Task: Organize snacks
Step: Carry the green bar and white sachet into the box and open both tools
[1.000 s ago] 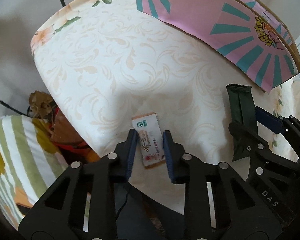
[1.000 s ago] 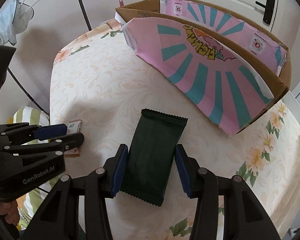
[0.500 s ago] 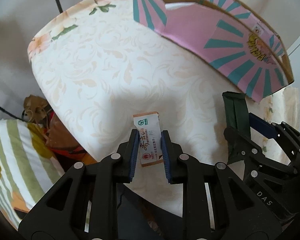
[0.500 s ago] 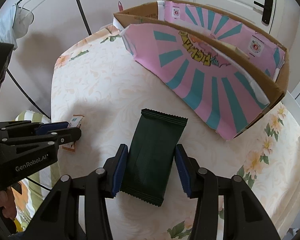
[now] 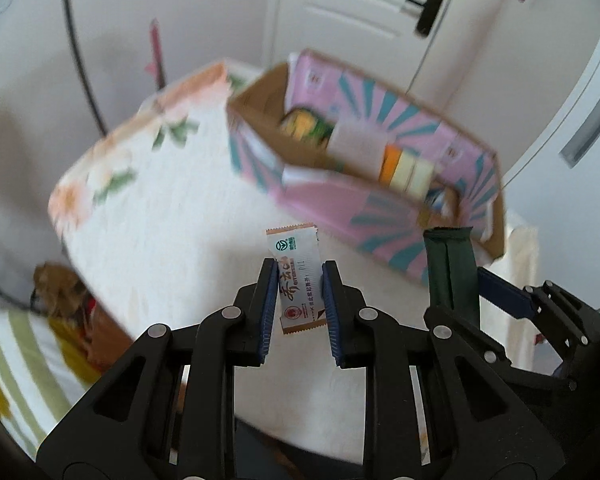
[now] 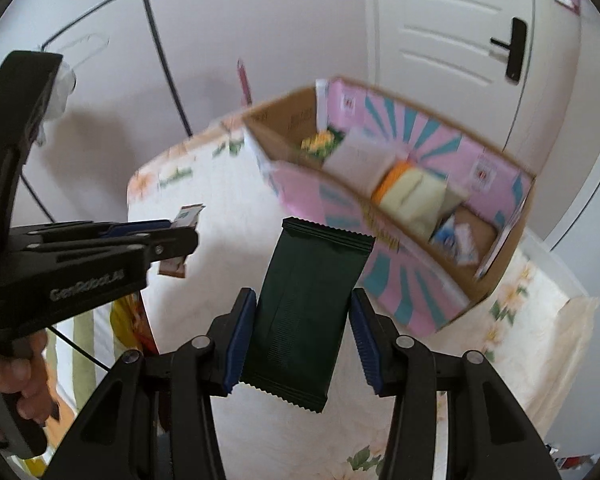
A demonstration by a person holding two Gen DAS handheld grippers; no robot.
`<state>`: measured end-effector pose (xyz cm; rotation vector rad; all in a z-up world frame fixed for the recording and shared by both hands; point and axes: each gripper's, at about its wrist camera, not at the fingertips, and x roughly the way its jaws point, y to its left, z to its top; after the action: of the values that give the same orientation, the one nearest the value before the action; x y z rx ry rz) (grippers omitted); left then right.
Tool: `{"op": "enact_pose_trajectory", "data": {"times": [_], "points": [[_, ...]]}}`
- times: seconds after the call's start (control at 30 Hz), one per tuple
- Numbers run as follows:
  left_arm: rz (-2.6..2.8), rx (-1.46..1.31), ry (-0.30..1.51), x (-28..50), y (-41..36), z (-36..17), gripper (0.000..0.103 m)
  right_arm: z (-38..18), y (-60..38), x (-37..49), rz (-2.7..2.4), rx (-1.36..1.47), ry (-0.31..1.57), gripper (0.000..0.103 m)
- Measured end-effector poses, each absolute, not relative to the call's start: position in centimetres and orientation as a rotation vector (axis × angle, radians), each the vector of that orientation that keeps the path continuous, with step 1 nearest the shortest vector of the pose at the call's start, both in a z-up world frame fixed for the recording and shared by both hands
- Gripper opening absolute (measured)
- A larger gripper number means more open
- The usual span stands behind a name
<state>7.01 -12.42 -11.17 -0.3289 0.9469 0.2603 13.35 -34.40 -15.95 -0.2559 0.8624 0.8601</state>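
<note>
My left gripper (image 5: 299, 268) is shut on a small white snack sachet (image 5: 298, 276) with green and brown print, lifted clear of the table. My right gripper (image 6: 303, 298) is shut on a dark green snack bar (image 6: 304, 312), also held in the air. In the right wrist view the left gripper (image 6: 188, 236) hangs at the left with the white sachet (image 6: 186, 218) poking out. The dark green bar (image 5: 452, 268) shows at the right of the left wrist view. Beyond both stands the pink and teal cardboard box (image 6: 496, 276), open on top, with several snack packets (image 6: 412, 192) inside.
The table carries a cream floral cloth (image 5: 160, 208). Behind the box is a white door (image 6: 452, 32) with a black handle. A black wire rack leg (image 6: 164, 60) rises at the back left. Striped fabric (image 5: 16, 364) and bags lie below the table's left edge.
Both grippers have risen off the table with their snacks. The views now look over the box wall into its inside. The left jaws closed fully on the sachet.
</note>
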Motion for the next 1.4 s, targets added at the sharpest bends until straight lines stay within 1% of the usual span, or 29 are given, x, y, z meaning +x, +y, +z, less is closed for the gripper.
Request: {"op": "enact_pose_trajectory", "data": {"times": [0.27, 0.43, 0.6, 0.73, 0.87, 1.03, 1.07, 1.1, 1.13, 1.17, 1.2, 1.23, 1.4], "points": [[0.068, -0.265, 0.867, 13.8, -8.5, -6.1, 0.020, -10.5, -32.6, 16.4, 0.706, -0.111, 0.801, 0.044], [-0.054, -0.218, 0.877, 19.3, -6.7, -5.1, 0.020, -8.8, -31.3, 19.4, 0.592, -0.023, 0.807, 0.044], [-0.173, -0.165, 0.940, 25.1, -6.3, -6.7, 0.020, -8.8, -30.2, 22.5, 0.476, 0.047, 0.831, 0.044], [-0.250, -0.112, 1.010, 28.7, -6.9, -9.2, 0.020, -9.4, -30.2, 24.2, 0.378, 0.101, 0.859, 0.044], [-0.305, -0.078, 1.070, 30.5, -7.8, -11.5, 0.020, -10.4, -30.4, 25.7, 0.306, 0.119, 0.885, 0.044], [-0.339, -0.012, 1.079, 31.2, -9.2, -13.0, 0.020, -11.3, -30.6, 26.2, 0.254, 0.139, 0.913, 0.044], [-0.339, -0.003, 1.083, 31.3, -9.2, -13.3, 0.023, -11.4, -30.6, 26.3, 0.247, 0.142, 0.918, 0.044], [-0.334, 0.011, 1.091, 31.4, -9.5, -13.4, 0.028, -11.6, -30.7, 26.4, 0.242, 0.145, 0.921, 0.044], [-0.317, 0.035, 1.105, 31.5, -9.7, -13.7, 0.052, -11.7, -30.8, 26.5, 0.239, 0.146, 0.923, 0.044], [-0.303, 0.048, 1.107, 31.4, -9.7, -13.8, 0.085, -11.8, -30.9, 26.6, 0.236, 0.147, 0.926, 0.044], [-0.290, 0.057, 1.094, 31.3, -9.6, -13.7, 0.094, -11.9, -31.1, 26.6, 0.233, 0.150, 0.929, 0.044], [-0.288, 0.061, 1.065, 30.9, -9.4, -13.4, 0.096, -11.9, -31.2, 26.7, 0.230, 0.154, 0.930, 0.044], [-0.239, 0.129, 1.037, 29.4, -8.2, -12.4, 0.096, -12.4, -32.4, 26.8, 0.211, 0.186, 0.958, 0.044]]}}
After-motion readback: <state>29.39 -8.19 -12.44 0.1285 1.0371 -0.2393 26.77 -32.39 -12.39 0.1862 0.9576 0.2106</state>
